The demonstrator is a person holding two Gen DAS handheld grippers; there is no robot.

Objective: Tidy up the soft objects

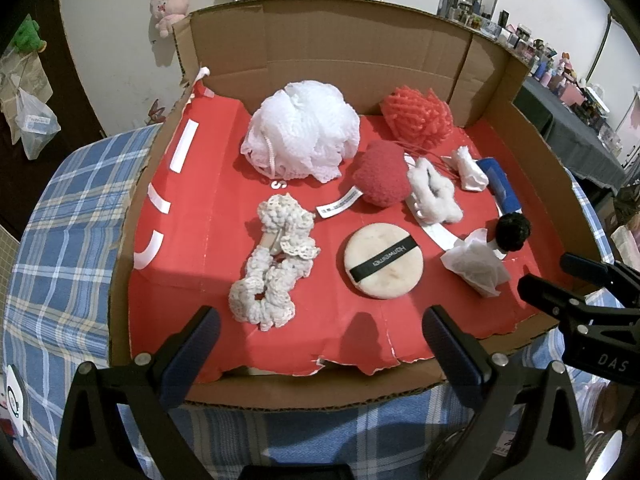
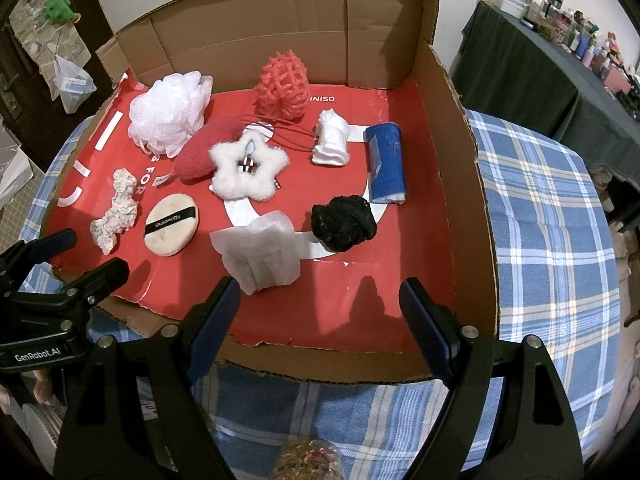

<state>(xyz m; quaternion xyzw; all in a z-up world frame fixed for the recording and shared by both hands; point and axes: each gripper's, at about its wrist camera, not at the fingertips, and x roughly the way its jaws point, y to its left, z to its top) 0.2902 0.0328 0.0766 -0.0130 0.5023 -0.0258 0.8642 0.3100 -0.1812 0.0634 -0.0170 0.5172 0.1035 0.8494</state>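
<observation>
Cardboard tray (image 2: 460,168), blue roll (image 2: 386,164) plain only from right view

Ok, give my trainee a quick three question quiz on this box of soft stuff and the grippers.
1. True or false: the right gripper holds the tissue.
2. What lies nearest the black ball: A the white puff, B the blue roll, C the lace scrunchie?
3. What colour is the strap on the powder pad?

Key: 1 false, both grippers open and empty. 2 B. 3 black.
</observation>
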